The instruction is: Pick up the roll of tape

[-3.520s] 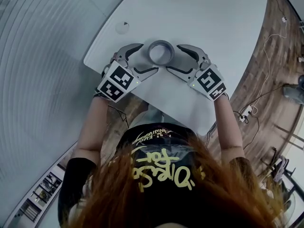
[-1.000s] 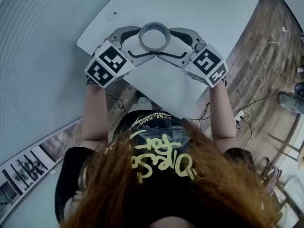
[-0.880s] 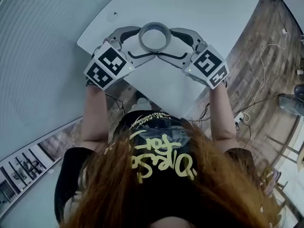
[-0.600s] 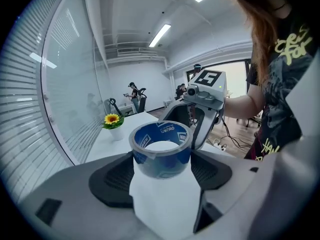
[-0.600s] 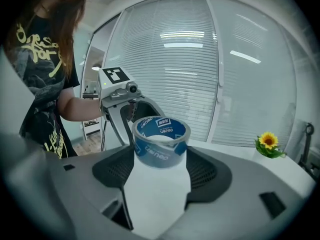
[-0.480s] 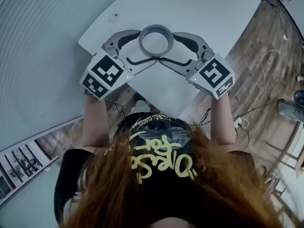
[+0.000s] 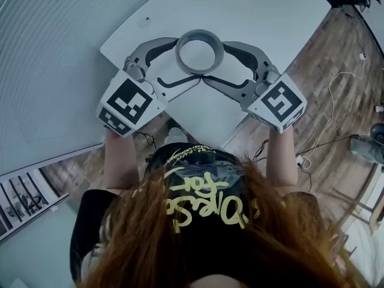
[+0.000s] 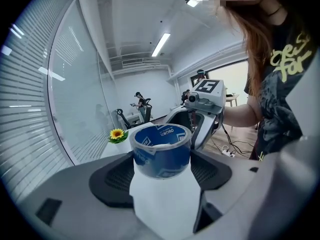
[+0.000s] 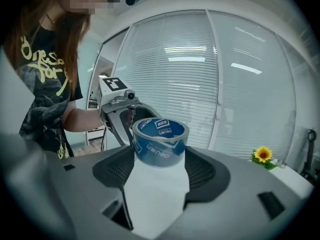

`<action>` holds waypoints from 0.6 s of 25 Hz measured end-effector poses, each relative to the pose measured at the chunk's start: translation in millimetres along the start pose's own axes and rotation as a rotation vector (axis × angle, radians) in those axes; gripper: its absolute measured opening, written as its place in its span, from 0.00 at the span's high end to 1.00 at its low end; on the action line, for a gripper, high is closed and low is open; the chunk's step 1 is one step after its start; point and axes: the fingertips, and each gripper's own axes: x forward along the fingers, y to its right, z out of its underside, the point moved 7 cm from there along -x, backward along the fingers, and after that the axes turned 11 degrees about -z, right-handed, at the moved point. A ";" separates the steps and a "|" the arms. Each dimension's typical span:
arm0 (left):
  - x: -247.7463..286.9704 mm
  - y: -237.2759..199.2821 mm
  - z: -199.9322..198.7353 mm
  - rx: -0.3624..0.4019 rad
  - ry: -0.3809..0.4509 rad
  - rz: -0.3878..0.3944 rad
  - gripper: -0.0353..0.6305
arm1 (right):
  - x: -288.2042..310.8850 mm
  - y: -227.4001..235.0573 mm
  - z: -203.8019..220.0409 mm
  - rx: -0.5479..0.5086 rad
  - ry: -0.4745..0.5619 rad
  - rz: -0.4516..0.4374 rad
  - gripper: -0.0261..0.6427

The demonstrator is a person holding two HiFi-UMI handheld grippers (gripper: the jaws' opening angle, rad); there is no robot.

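Observation:
The roll of tape [image 7: 200,51], grey from above with a blue printed core [image 8: 161,151] [image 9: 159,143], hangs above the white table [image 7: 264,17]. My left gripper [image 7: 188,60] holds it from the left and my right gripper [image 7: 214,61] from the right. Each has its jaws spread wide, with the tips pressed against the roll's rim. In the left gripper view the roll sits between the left gripper's [image 8: 161,160] dark pads, with the right gripper beyond it. The right gripper view mirrors this around the right gripper [image 9: 159,159].
A small sunflower [image 8: 117,134] [image 9: 263,154] stands at the table's far end. A dark spot [image 7: 144,21] marks the table near its left corner. Cables [image 7: 336,119] lie on the wooden floor to the right. A wall of blinds runs along the left.
Both grippers and the roll have risen toward the head camera together, off the table. The jaws have kept the same hold on the roll.

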 end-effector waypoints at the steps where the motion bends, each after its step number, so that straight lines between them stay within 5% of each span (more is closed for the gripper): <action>1: -0.4 3.0 -3.4 -0.004 0.008 -0.003 0.42 | -4.4 -1.2 -1.7 -0.006 0.003 -0.003 0.48; 7: -1.7 22.6 -18.4 -0.077 0.074 -0.001 0.42 | -31.2 -9.7 -6.8 0.001 0.042 -0.026 0.48; 15: -3.7 45.3 -23.5 -0.067 0.071 -0.037 0.42 | -46.5 -21.6 -1.0 -0.013 0.034 -0.044 0.48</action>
